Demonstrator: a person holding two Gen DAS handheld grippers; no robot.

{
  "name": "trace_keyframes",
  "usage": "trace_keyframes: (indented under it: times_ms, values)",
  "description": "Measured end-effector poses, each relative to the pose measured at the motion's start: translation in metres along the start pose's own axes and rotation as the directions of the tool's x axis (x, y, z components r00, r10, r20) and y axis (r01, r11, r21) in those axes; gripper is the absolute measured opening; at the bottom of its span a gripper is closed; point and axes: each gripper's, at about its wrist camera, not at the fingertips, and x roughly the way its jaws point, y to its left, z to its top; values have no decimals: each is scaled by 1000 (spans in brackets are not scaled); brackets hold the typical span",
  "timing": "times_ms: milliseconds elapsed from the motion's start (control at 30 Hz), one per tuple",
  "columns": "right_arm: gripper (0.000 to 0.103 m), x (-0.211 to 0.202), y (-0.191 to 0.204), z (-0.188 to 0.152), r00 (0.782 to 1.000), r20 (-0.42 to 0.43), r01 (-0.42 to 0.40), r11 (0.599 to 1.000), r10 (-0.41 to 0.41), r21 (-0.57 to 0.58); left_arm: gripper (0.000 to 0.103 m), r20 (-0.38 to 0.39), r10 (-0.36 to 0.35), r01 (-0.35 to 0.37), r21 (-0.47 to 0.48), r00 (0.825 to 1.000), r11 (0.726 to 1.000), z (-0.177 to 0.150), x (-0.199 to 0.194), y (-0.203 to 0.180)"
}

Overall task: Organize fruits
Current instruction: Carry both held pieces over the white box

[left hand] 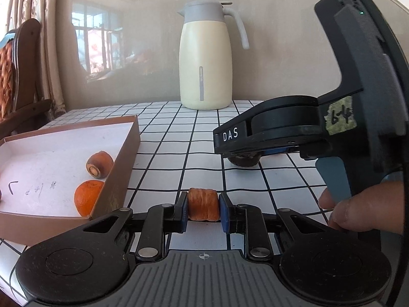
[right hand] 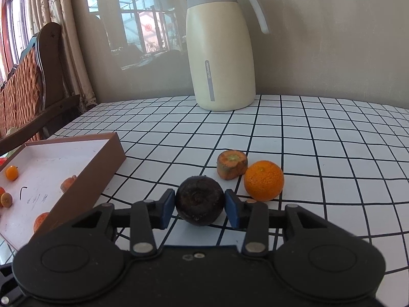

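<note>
- Landmark: cream jug [right hand: 221, 51], standing upright at the back of the checked tablecloth [right hand: 319, 138].
- Left gripper [left hand: 203, 208] is clamping a carrot chunk [left hand: 203, 204] between its blue pads [left hand: 225, 212], both pads touching the chunk's ends. It is sitting in front of the jug, well apart from it, fingers pointing level toward it.
- Can't tell whether the carrot chunk is lifted or touching the cloth.
- Right gripper [right hand: 200, 206] is closing on a dark round fruit [right hand: 200, 200], pads touching both of its sides. The fruit is sitting low on the cloth, in front of the jug and well apart from it.
- In the left wrist view the right gripper [left hand: 242, 158] is coming in from the right, tilted down over the dark fruit [left hand: 244, 160], with the person's hand [left hand: 358, 209] wrapping the handle.
- Cardboard tray [right hand: 112, 153] is lying front-left of the jug, holding a carrot piece [left hand: 99, 164], an orange [left hand: 88, 198] and small kumquats [right hand: 11, 173].
- A second carrot stub [right hand: 232, 165] and a loose orange [right hand: 263, 180] are touching each other on the cloth, in front of the jug and just behind the dark fruit, to its right.
</note>
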Motion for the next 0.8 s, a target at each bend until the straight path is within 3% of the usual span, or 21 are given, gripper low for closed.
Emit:
trace_keyframes:
  times_ms: [500,800]
  values:
    - [33,-79,-15,-26,998,64,17,999,-20,46,25,57,-17,17,-4,998,1000,5,-14,4]
    - [34,-110,-3,-47,996,89,22,999,-25,30,25,101,-6,4,16,995,1000,11,-37,13]
